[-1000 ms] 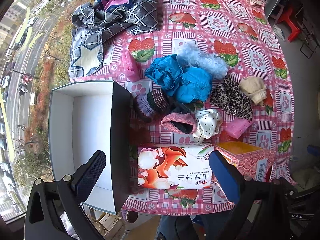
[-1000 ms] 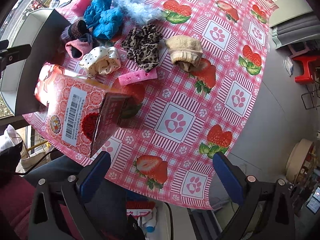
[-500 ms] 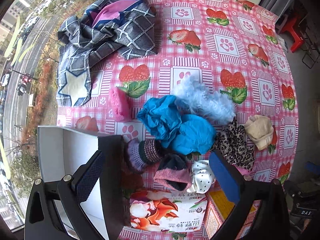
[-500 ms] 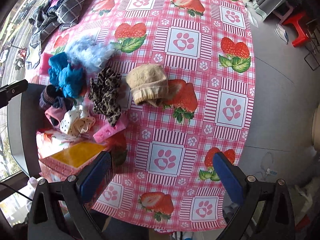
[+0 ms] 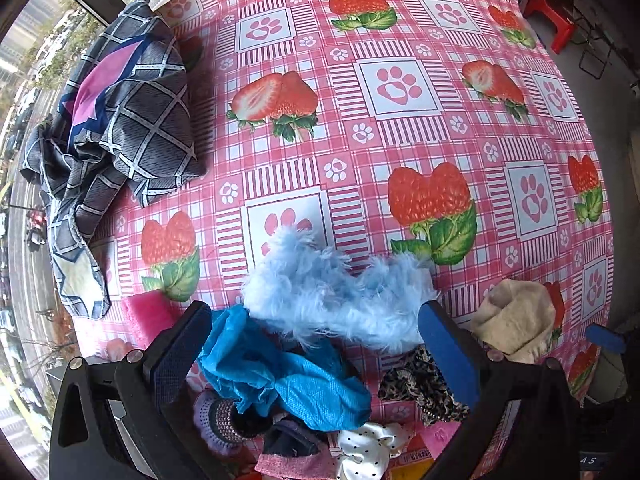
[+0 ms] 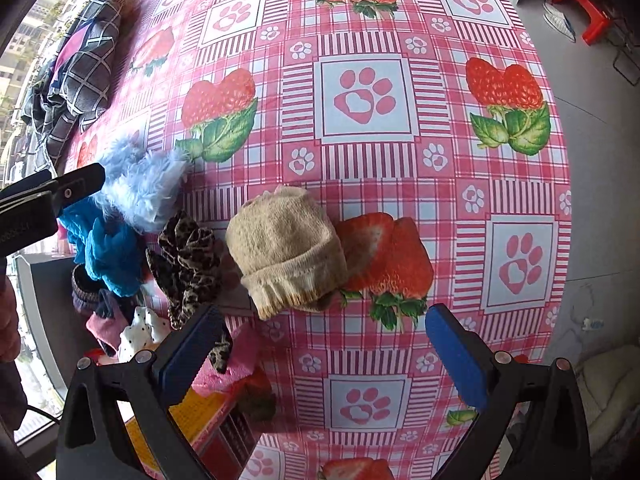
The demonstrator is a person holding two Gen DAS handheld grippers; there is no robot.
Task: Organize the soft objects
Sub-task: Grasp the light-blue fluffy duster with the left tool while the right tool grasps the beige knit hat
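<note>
While both jaws gape empty | left gripper nearer: fluffy pale-blue fur piece at 12 o'clock, long axis crosswise | right gripper: beige knit sock at 11 o'clock on bench

Roughly nine soft items — two boxes.
</note>
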